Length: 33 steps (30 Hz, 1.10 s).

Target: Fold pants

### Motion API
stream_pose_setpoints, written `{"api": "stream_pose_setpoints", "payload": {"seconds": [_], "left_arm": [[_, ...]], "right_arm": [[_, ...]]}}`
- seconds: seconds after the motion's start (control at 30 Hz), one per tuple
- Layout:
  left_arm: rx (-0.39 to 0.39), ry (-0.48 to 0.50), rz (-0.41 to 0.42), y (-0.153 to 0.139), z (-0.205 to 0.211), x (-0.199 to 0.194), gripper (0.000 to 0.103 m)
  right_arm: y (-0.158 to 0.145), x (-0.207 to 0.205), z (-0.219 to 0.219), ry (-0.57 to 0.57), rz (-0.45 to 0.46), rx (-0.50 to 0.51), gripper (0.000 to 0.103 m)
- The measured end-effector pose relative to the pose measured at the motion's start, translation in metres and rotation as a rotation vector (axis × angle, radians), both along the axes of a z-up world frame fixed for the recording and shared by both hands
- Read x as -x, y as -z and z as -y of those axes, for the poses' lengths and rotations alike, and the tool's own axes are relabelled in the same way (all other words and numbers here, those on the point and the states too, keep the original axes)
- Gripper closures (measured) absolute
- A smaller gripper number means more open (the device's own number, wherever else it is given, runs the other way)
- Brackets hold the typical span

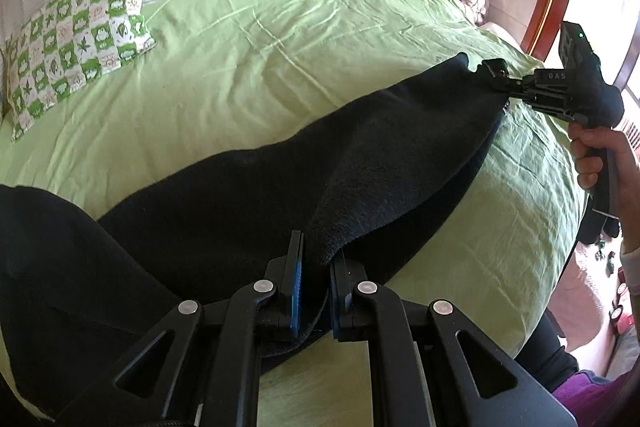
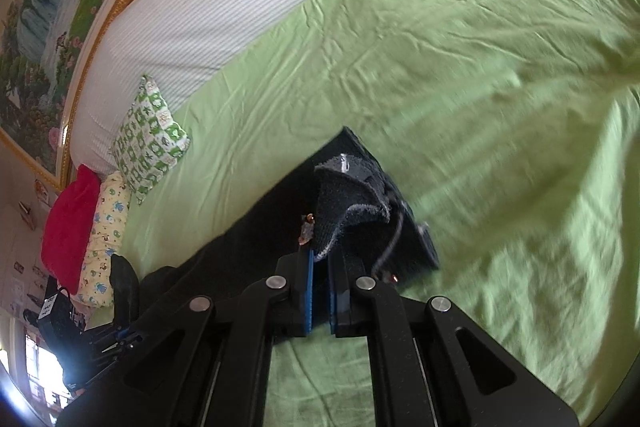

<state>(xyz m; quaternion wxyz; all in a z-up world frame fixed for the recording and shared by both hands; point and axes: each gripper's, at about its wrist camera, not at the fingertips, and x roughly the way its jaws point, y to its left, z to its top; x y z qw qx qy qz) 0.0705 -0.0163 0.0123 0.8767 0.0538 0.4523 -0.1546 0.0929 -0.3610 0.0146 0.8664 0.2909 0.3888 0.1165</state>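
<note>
We work over a green bedsheet [image 1: 280, 39] (checked pillow [image 1: 76, 27] beyond). Our left gripper [image 1: 316, 267] and right gripper [image 2: 320, 263] each clamp the black pants [image 1: 360, 147], stretched lengthwise between them.

— Surface? 
— Bed [image 1: 280, 39] under a creased green sheet. 
— On it? 
— Black pants [image 1: 240, 195] across the near side; green-and-white patterned pillow [image 1: 76, 35] far left.
</note>
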Motion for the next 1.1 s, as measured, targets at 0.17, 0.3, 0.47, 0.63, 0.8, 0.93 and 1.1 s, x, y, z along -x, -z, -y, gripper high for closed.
{"api": "stream_pose_setpoints", "payload": {"seconds": [0.17, 0.3, 0.47, 0.63, 0.8, 0.93, 1.1], "left_arm": [[-0.021, -0.006, -0.033, 0.017, 0.002, -0.003, 0.089], [-0.062, -0.014, -0.037, 0.026, 0.005, 0.002, 0.073], [-0.046, -0.049, -0.006, 0.02, -0.004, 0.018, 0.055], [0.034, -0.137, 0.003, 0.012, -0.032, 0.03, 0.055], [0.063, -0.226, 0.024, 0.003, -0.063, 0.043, 0.052], [0.075, -0.285, 0.032, 0.0, -0.088, 0.047, 0.052], [0.085, -0.353, 0.054, -0.007, -0.118, 0.055, 0.051]], "right_arm": [[0.013, 0.001, -0.001, 0.02, -0.046, 0.011, 0.095], [0.018, 0.007, 0.004, 0.05, -0.063, -0.032, 0.088], [0.01, 0.035, 0.015, 0.102, -0.001, -0.078, 0.056], [-0.002, 0.061, 0.005, 0.116, 0.066, -0.067, 0.047], [-0.01, 0.067, -0.032, 0.01, 0.111, -0.046, 0.045], [-0.017, 0.059, -0.085, -0.155, 0.139, -0.037, 0.045], [-0.024, 0.054, -0.145, -0.339, 0.213, -0.025, 0.044]]}}
